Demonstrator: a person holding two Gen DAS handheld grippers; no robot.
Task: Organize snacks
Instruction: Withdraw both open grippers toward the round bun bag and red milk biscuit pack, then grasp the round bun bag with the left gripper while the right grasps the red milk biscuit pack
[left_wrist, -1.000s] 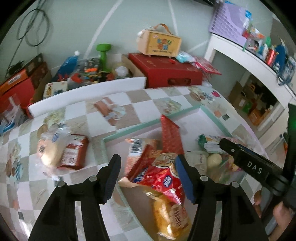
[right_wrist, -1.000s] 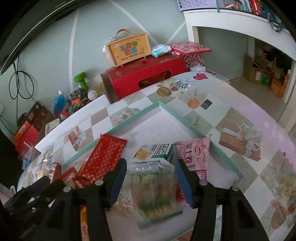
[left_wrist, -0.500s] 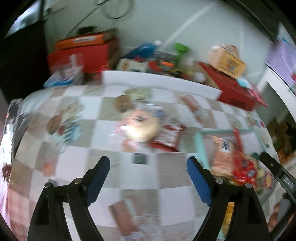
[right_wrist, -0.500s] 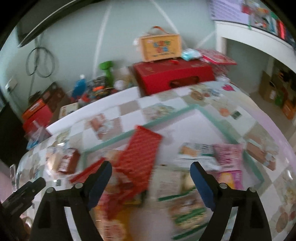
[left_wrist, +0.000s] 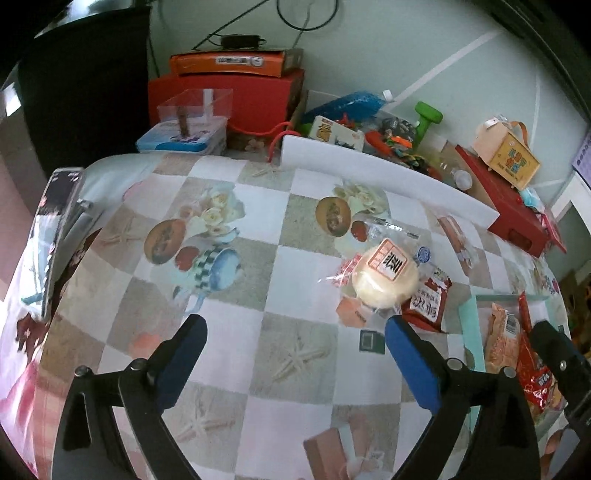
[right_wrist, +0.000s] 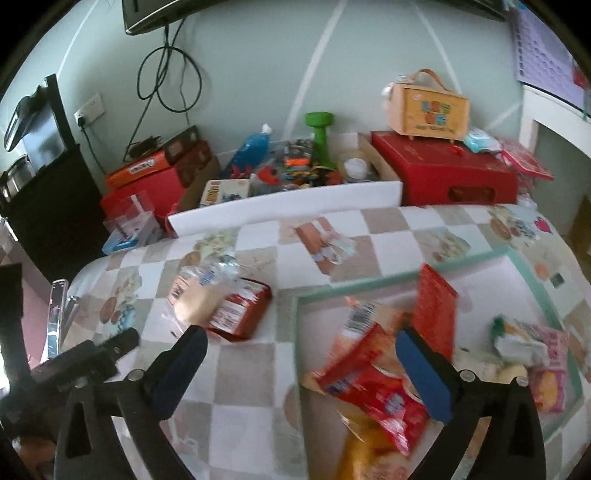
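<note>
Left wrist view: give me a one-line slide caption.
Left gripper, jaws opening and empty, above the checkered tablecloth near a wrapped round bun lying against a red snack packet.

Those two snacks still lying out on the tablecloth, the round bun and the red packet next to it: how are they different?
The wrapped bun is round, pale and in clear plastic with a red and white label; the red packet is flat, rectangular and opaque. The wrapped bun overlaps the red packet's edge. Both lie on the checkered tablecloth, outside the green-rimmed tray.
</note>
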